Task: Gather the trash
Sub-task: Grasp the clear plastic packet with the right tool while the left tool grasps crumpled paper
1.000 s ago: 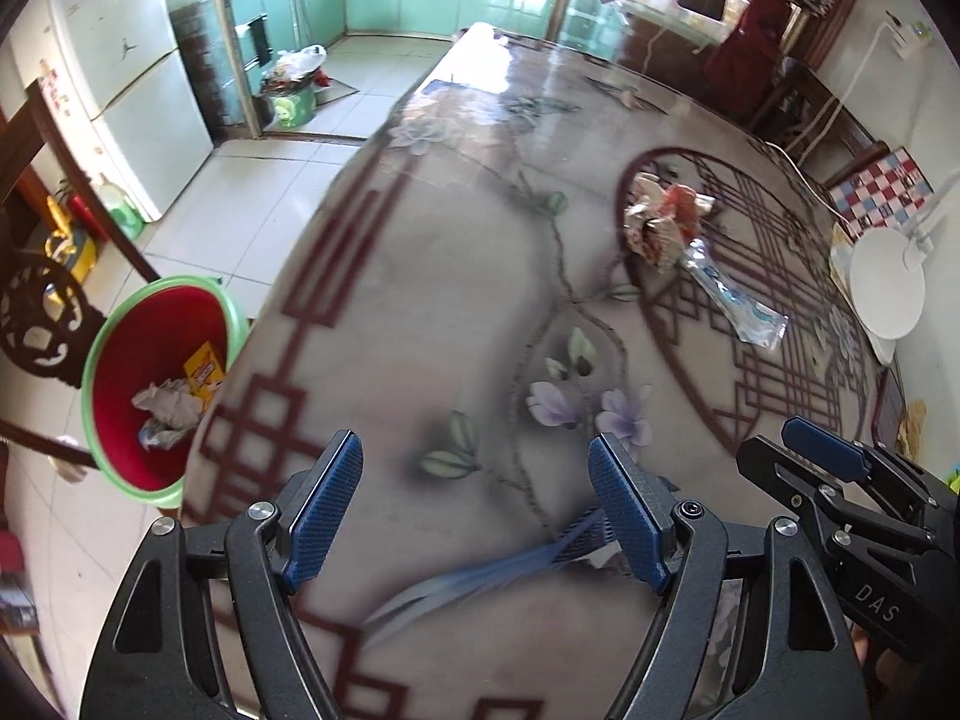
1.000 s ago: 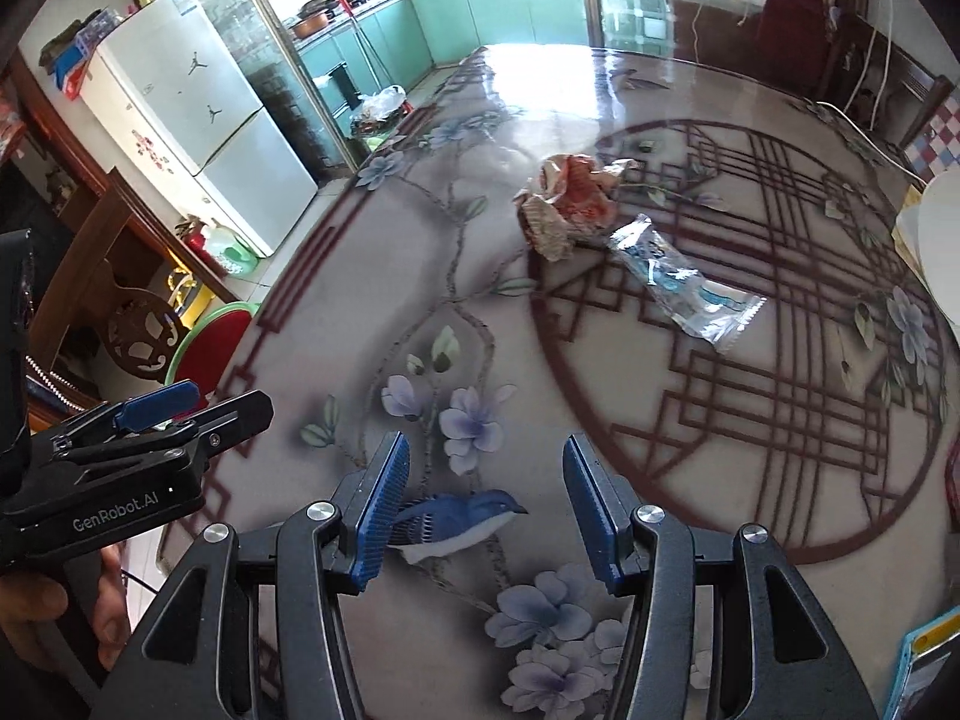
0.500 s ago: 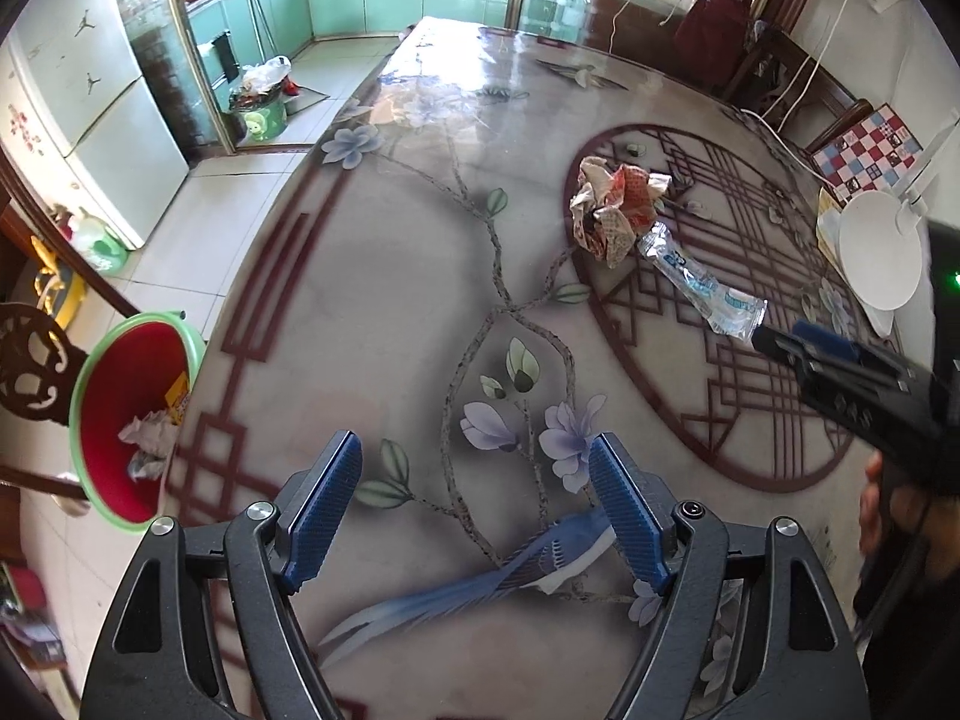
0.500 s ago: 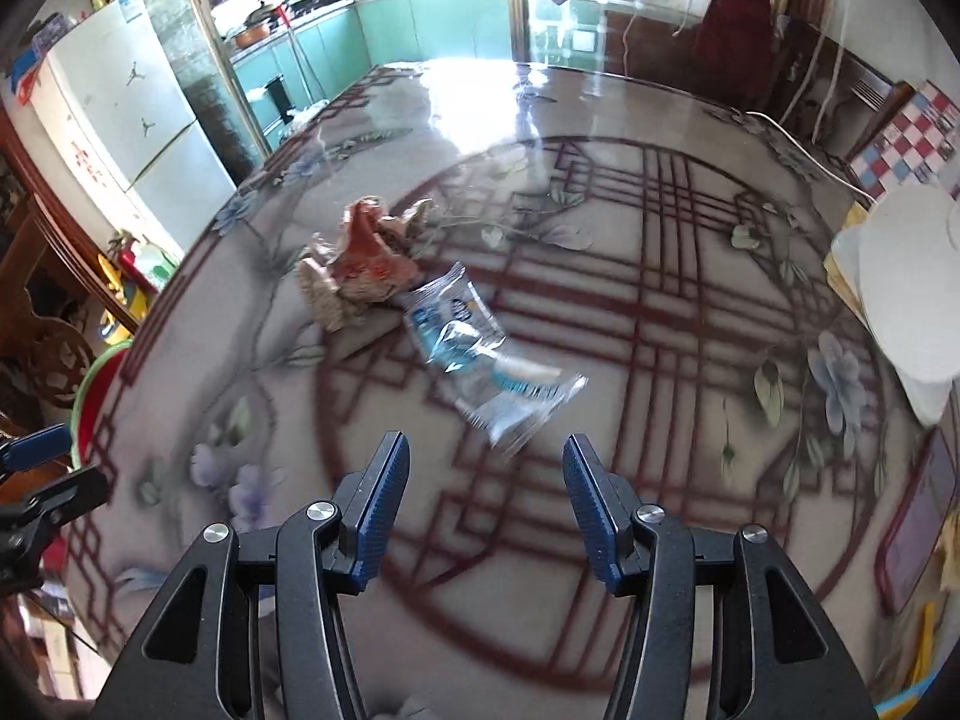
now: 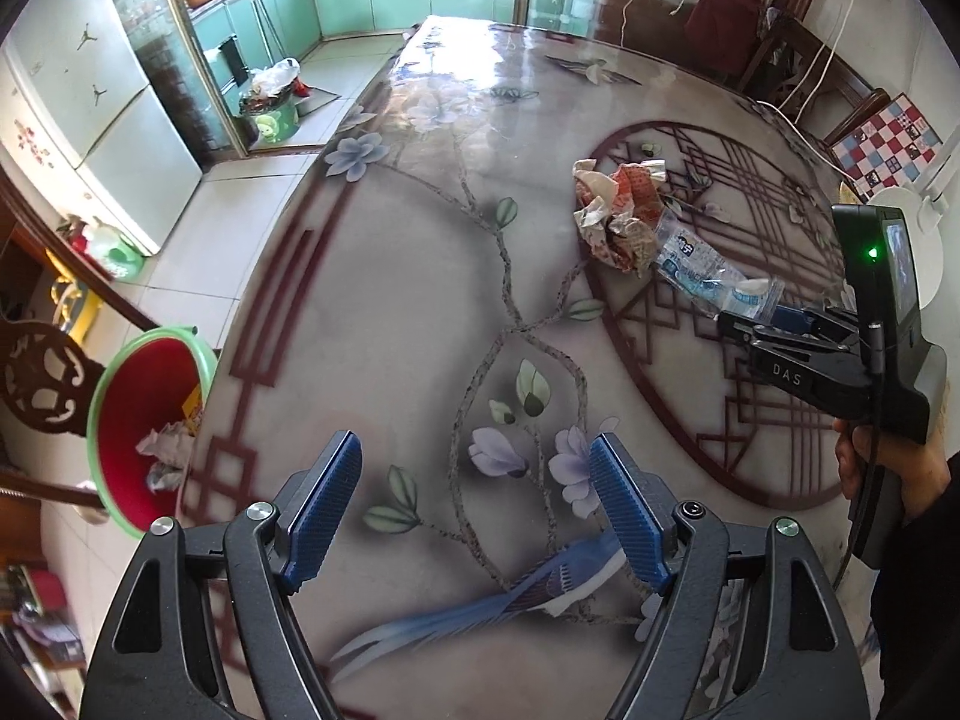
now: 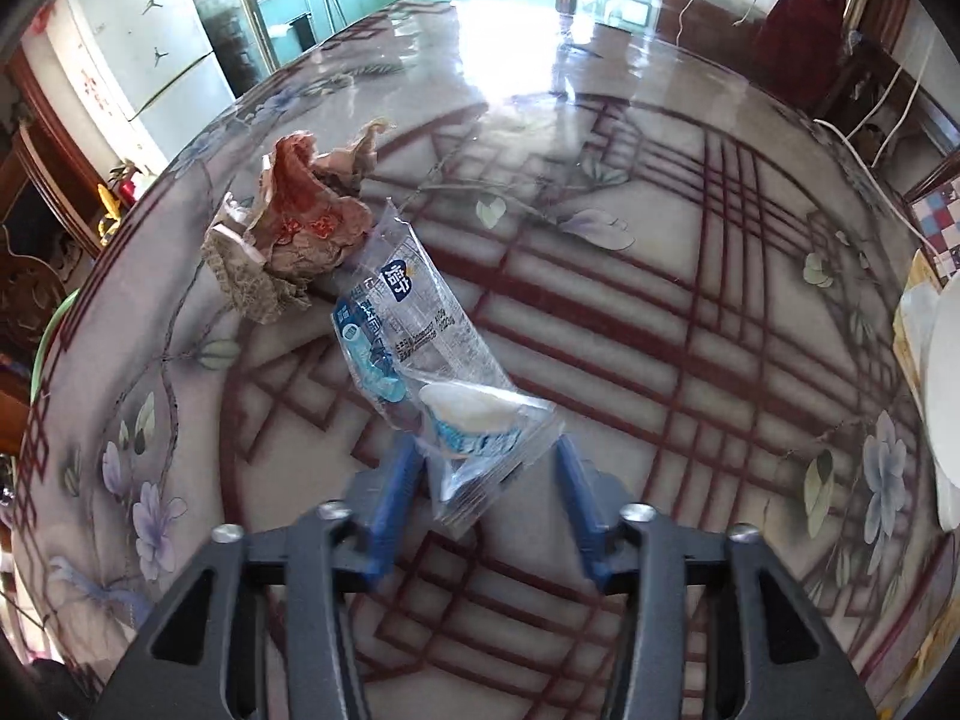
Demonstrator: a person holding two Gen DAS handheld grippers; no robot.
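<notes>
On a floral table, the open right gripper straddles the near end of a clear plastic wrapper beside crumpled paper, ready to close; the left gripper hangs open and empty.

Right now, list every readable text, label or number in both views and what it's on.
"DAS": white letters on the right gripper body, left wrist view.
Clear plastic wrapper: blue logo with white characters and rows of small print, too distorted to read.
Crumpled paper: red printed marks, unreadable.
Fridge: jumping-figure stickers, no words.
Nothing else legible.
</notes>
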